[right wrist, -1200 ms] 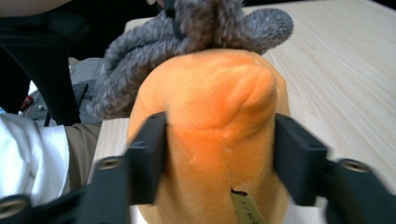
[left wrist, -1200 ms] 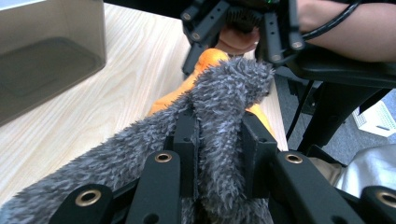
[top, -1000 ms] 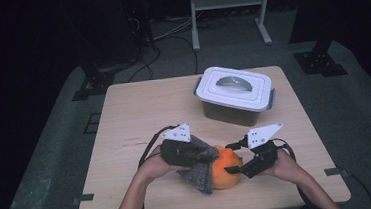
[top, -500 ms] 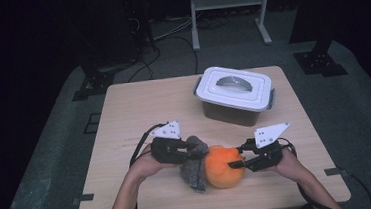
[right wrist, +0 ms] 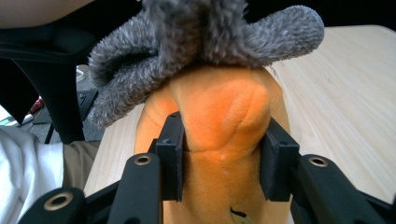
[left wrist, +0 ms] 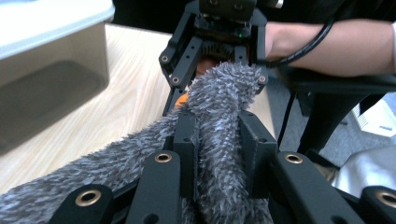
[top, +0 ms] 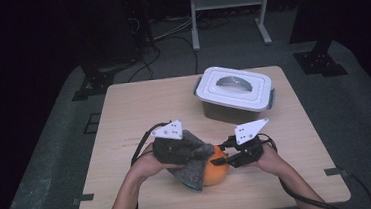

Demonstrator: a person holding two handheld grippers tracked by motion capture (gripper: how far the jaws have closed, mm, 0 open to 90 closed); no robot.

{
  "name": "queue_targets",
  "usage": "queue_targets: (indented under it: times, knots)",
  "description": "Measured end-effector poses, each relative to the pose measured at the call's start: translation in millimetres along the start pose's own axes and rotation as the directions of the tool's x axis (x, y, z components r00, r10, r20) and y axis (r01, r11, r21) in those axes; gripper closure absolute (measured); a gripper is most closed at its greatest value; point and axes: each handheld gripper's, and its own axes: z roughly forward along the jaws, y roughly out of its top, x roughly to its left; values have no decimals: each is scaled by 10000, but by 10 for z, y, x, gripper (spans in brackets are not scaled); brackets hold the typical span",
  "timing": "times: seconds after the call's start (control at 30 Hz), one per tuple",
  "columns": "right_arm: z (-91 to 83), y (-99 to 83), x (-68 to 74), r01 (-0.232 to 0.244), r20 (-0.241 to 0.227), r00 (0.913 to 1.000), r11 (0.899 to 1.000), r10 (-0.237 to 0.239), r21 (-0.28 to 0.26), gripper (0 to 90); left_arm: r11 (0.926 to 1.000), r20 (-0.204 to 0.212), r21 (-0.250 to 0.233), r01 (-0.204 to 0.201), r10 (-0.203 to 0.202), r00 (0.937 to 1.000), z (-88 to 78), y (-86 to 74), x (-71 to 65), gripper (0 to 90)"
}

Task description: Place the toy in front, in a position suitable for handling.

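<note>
Low in the middle of the high view, the left gripper [top: 205, 153] pinches a grey fuzzy cloth [top: 191, 176] that drapes over an orange plush toy [top: 217, 168] on the wooden table [top: 138, 108]. From the right of the frame the right gripper [top: 224, 160] now meets the toy's side; a second ago its jaws stood wide and apart from the plush, and they have just been closing with the toy between them. A lidded white container [top: 234, 91] sits untouched at the upper right of the table.

Across the left gripper view, the cloth [left wrist: 219, 140] runs up the centre, squeezed between that gripper's black jaws, and the right gripper [left wrist: 215, 74] faces it at the top of the frame, just behind the fuzzy tip.

Filling the centre of the right gripper view, the toy [right wrist: 224, 121] bulges between the two pads [right wrist: 170, 154], which press into its soft sides; the cloth [right wrist: 201, 37] hangs over its top.

With both pieces now gripped separately, the person seems ready to pull the cloth off the toy.
</note>
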Motion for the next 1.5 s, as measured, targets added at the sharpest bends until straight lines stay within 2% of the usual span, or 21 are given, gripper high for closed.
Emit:
queue_targets:
  times: [0.1,0.43,0.57,0.67,0.73,0.87,0.97,1.0,1.07,1.13,1.2,1.27,1.33,1.4,1.47,1.5]
  knots:
    - [-31,-55,-33,-120,-25,9999,9999,120,-67,577,10000,107,6,83,-83,9999,12,-65,6,712]
    - [-136,-148,-103,-399,149,9991,9991,401,-143,568,9987,-107,501,75,-69,9999,-72,-176,-1,712]
    - [-143,-150,-98,-364,208,9991,9993,366,-123,565,9973,-460,736,58,-24,9989,-153,-198,20,710]
    - [-160,-164,-86,-374,252,9990,9992,378,-147,565,9985,-520,498,228,-203,9984,-204,-196,44,710]
    - [-147,-157,-61,-237,212,9995,9996,240,-130,565,9994,-409,266,206,-195,9990,-212,-155,45,710]
    - [-74,-74,27,427,5,9991,9989,-427,169,565,10000,-150,-21,19,-19,9999,-161,-18,27,710]
    - [-27,-21,89,892,-74,9960,9953,-890,386,537,9999,-34,126,-107,107,9999,-87,48,12,709]
    - [-22,-8,105,1015,24,9948,9938,-1017,448,488,9993,-71,339,-131,134,9999,-52,43,8,708]
    - [-27,3,116,459,244,9986,9976,-473,520,376,9975,-170,688,-154,166,9997,7,8,6,706]
    - [-43,7,131,-174,419,9990,9976,146,676,283,9981,57,610,21,-24,10000,28,-41,9,705]
    - [-57,-13,178,-495,608,9972,9948,442,891,248,9981,151,607,110,-120,9998,39,-82,-10,706]
    - [-49,-35,226,-685,709,9955,9941,626,837,230,9984,383,558,128,-150,9992,58,-100,-34,706]
    - [-7,-38,264,-678,704,9956,9930,611,971,241,9986,652,526,106,-141,9978,98,-100,-72,705]
    - [25,-37,286,-306,597,9979,9916,232,1261,339,9980,682,629,1,-44,9977,107,-97,-96,705]
    - [14,-56,293,29,506,9987,9926,-91,1210,439,9987,684,503,40,-74,9976,59,-100,-92,705]
    - [14,-56,293,29,506,9987,9926,-91,1210,439,9987,684,503,40,-74,9976,59,-100,-92,705]
